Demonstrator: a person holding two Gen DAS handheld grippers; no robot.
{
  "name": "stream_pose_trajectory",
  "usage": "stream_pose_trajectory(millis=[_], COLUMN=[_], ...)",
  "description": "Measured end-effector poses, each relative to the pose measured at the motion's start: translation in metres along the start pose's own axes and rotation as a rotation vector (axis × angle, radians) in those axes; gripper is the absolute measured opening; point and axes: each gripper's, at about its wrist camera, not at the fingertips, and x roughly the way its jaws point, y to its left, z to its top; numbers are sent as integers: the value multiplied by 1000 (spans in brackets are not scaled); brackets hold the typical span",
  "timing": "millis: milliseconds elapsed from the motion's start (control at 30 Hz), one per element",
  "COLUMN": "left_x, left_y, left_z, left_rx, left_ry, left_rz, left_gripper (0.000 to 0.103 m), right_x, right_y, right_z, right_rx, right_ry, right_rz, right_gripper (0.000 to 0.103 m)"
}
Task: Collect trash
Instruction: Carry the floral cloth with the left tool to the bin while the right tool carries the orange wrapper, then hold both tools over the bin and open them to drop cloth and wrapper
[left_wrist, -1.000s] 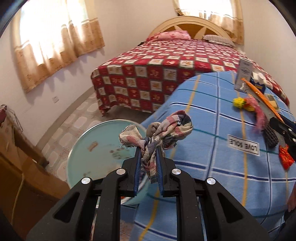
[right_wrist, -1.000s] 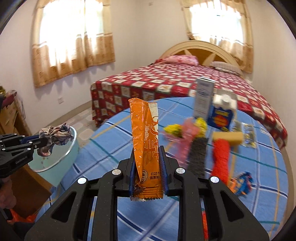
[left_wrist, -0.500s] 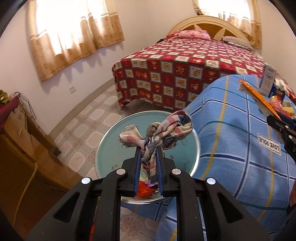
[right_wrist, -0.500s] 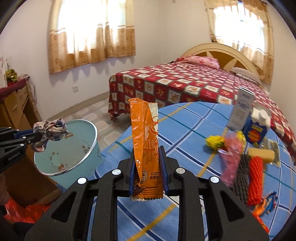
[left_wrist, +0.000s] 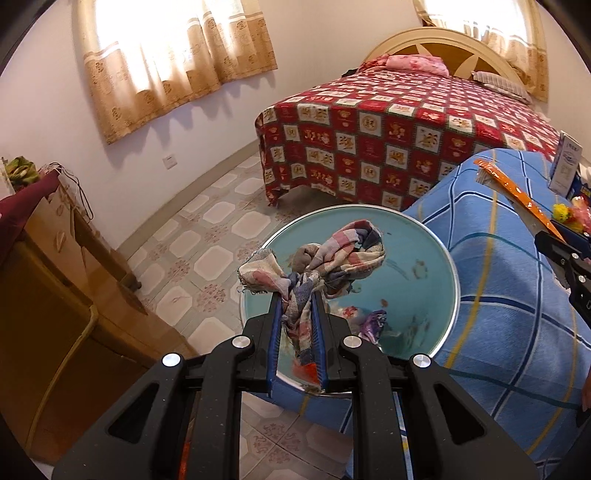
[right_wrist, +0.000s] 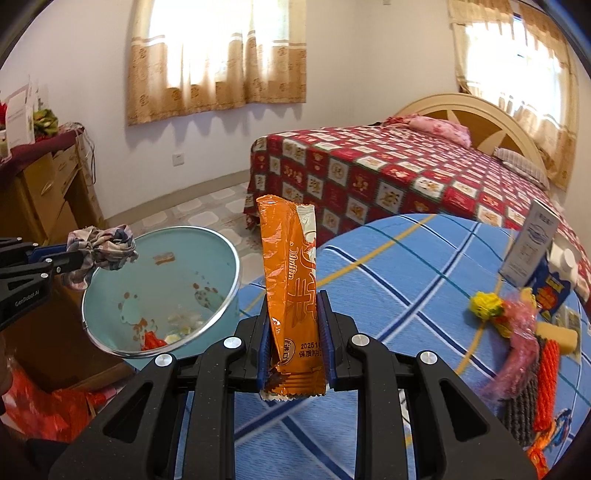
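Where the left tool (left_wrist: 297, 295) pinches, rag (left_wrist: 317, 258) hides bin (left_wrist: 452, 280) litter.

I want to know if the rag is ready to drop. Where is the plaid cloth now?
The plaid cloth is clamped in the left gripper, held over the light blue bin beside the blue table.

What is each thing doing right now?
Left tongs: shut on knotted plaid cloth rag, over the bin.
Right tongs: shut on upright orange foil wrapper.
Round light-blue trash bin: open, some scraps inside.
White milk carton: standing upright.
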Motion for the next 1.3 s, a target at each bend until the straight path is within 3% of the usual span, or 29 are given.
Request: stream_pose_trajectory(millis=[633, 1300], left_x=[4, 6], left_y=[28, 37], left_z=[-3, -3], left_rx=[-50, -72], left_ry=[7, -1], left_rz=[25, 35], left_gripper=[16, 16], right_x=[15, 18], right_y=[47, 66], right_z=[12, 17], right_rx=[-105, -157], right_ry=[-1, -1], right_rz=[67, 96], right_gripper=[23, 23])
